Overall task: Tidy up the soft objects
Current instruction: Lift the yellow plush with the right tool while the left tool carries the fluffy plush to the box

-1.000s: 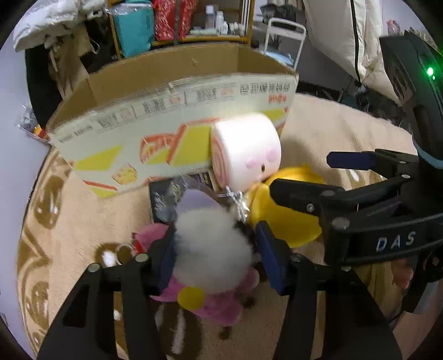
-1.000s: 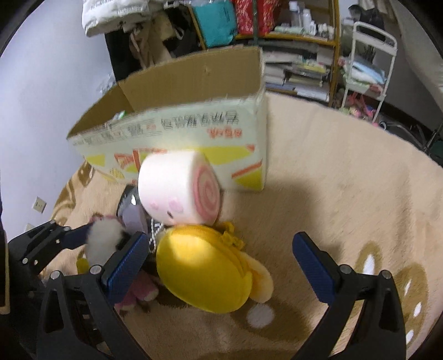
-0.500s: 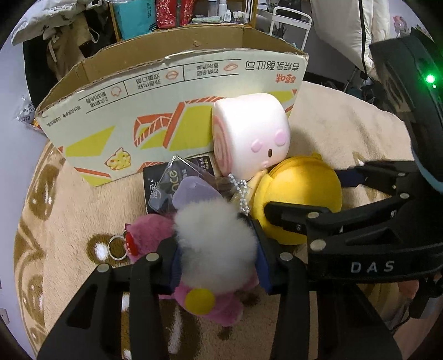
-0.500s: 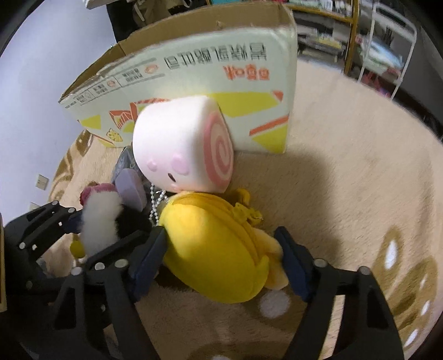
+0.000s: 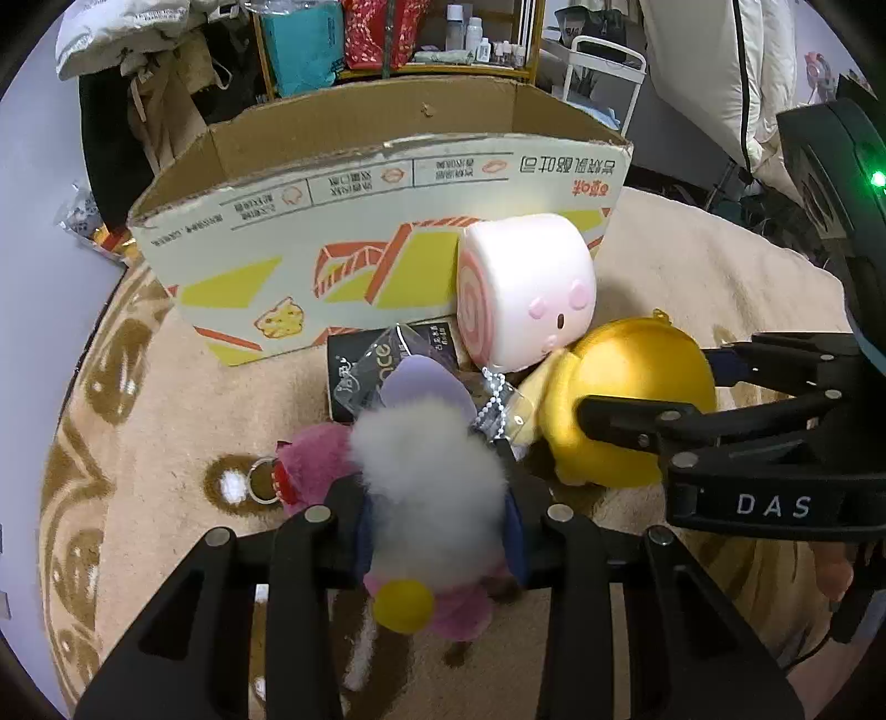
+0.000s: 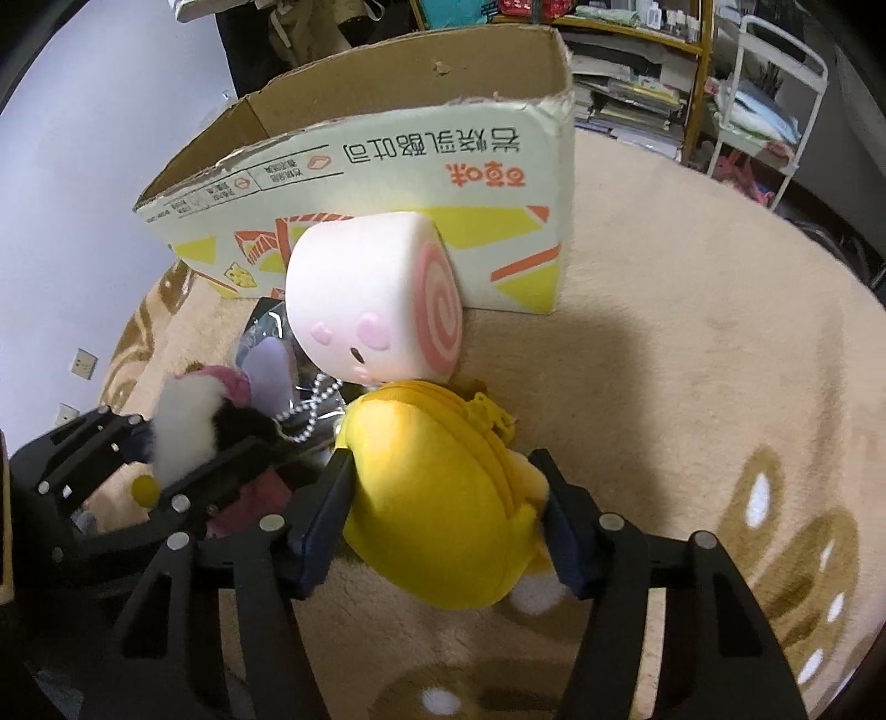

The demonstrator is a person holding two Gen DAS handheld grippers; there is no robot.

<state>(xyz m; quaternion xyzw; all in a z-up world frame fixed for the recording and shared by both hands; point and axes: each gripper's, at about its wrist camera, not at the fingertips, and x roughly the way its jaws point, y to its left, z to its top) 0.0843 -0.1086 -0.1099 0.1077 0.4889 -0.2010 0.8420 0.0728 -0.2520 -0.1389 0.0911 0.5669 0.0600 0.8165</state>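
Observation:
In the left wrist view my left gripper (image 5: 437, 526) is shut on a fluffy white plush (image 5: 426, 459) with a pink body and a yellow ball, low on the rug. My right gripper (image 6: 443, 520) has its jaws closing on a round yellow plush pouch (image 6: 437, 487), and both blue pads press its sides. A pink-and-white swiss-roll plush (image 6: 371, 310) leans on the cardboard box (image 6: 443, 155), just behind the yellow pouch (image 5: 626, 387). The right gripper (image 5: 653, 382) also shows at the right of the left wrist view.
A black packet (image 5: 354, 371), clear wrapping and a bead chain (image 5: 493, 399) lie between the toys and the box. The beige patterned rug (image 6: 692, 360) spreads to the right. Shelves (image 5: 387, 39), a white rack (image 6: 775, 94) and piled clothes stand behind the box.
Both pairs of jaws have closed in: the left onto the fluffy white plush, the right from wide open onto the yellow pouch. The right gripper has come closer to the pouch.

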